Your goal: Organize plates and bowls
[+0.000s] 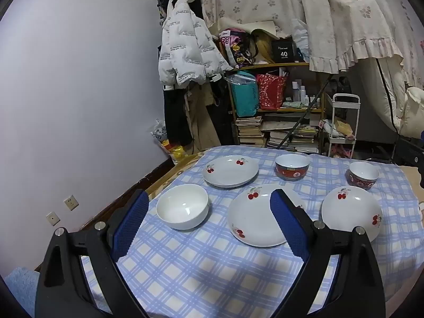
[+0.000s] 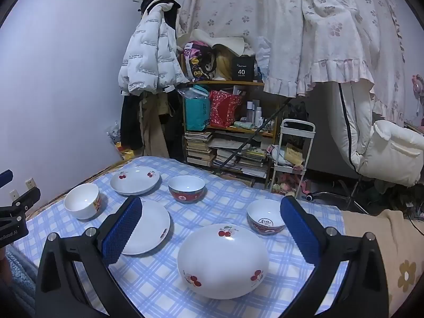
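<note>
Both tongs (image 1: pixel 209 221) (image 2: pixel 212 228) gape empty; one blue pad (image 1: pixel 287 222) partly hides middle plate (image 1: pixel 254 217).

A desk under a blue checked cloth (image 1: pixel 212 265) holds three cherry-print plates (image 1: pixel 230 171) and three bowls. The white bowl (image 1: pixel 182 206) sits at ten o'clock. The left gripper (image 1: pixel 209 222) hangs above, jaws wide apart, holding nothing.

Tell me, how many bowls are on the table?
3: a white bowl at the near left, a red bowl at the far middle, another red bowl at the far right. None seems hidden.
</note>
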